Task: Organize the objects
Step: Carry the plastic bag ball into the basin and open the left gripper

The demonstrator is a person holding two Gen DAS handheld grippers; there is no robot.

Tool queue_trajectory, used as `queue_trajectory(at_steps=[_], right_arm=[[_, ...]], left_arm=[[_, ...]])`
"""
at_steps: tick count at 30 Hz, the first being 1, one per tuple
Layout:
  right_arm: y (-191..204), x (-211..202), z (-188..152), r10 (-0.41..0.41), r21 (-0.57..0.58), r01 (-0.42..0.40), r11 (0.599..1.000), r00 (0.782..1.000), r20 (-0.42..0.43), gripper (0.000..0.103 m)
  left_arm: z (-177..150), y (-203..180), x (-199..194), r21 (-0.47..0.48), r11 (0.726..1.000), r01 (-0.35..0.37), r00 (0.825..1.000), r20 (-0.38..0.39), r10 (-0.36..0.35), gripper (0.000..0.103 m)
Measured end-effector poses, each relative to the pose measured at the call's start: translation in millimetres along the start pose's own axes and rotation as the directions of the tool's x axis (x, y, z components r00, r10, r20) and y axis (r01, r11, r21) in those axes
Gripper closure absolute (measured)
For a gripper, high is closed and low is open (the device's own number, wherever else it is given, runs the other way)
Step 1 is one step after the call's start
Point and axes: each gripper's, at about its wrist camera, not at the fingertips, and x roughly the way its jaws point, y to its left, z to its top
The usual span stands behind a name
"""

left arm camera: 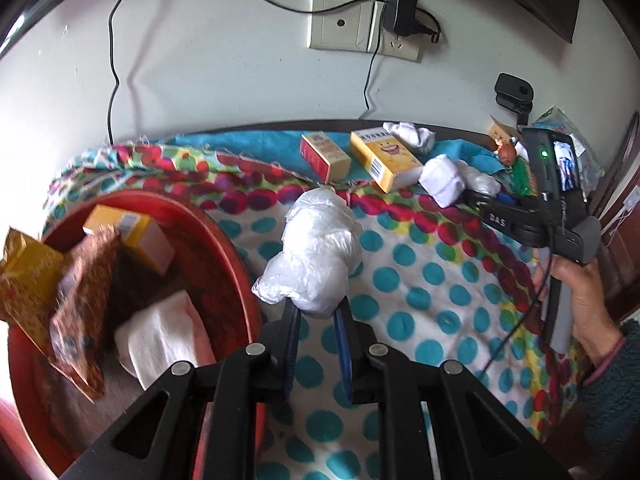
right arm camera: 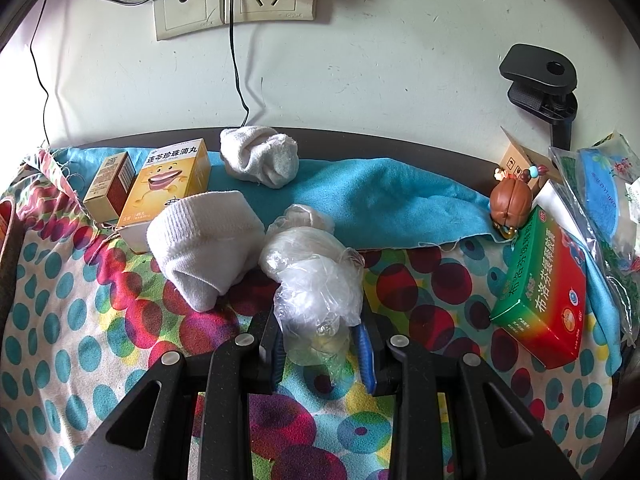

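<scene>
Crinkly translucent plastic bag, glossy red basin, soft matt dotted cloth.

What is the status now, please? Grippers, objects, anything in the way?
Left gripper shut on a white plastic bag, beside the red basin. Right gripper shut on a clear plastic bag. White sock touches it.

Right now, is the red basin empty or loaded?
Loaded. The red basin holds a yellow box, a brown packet and a white cloth.
</scene>
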Motion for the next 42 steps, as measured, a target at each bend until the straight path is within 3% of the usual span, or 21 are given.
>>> queue_trajectory(at_steps=[13,26,30,35,42], right_arm=[[-4,1,-2,-0.005,-0.005,0.005,1.000,1.000,0.001,0.075],[-3,2,-2,-0.008,-0.009,0.008,1.000,1.000,0.001,0.075],[-5,3,-3,-0.014,-0.014,0.014,1.000,1.000,0.002,0.075],[-6,3,-4,-0.020,-0.018,0.020,1.000,1.000,0.003,0.075],[-6,4,-5,-0.024,-0.021,0.025,0.999,1.000,0.003,0.074]], left_arm=[[-14,8,-17,-0.036,0.999,0.012,1.000,-0.006,-0.013,0.086],[-22,66,-40,-0.138,0.990,-0.036,0.999,0.000,0.036,0.086],[-39,89,-48,-0.221,0.975,-0.008,1.000,0.012,0.011,0.086],[-41,101,-58,-0.216,0.976,0.004,0.999,0.032,0.003,0.086],[-44,118,-59,-0.217,0.972,-0.089,0.995,0.012,0.094,0.085]])
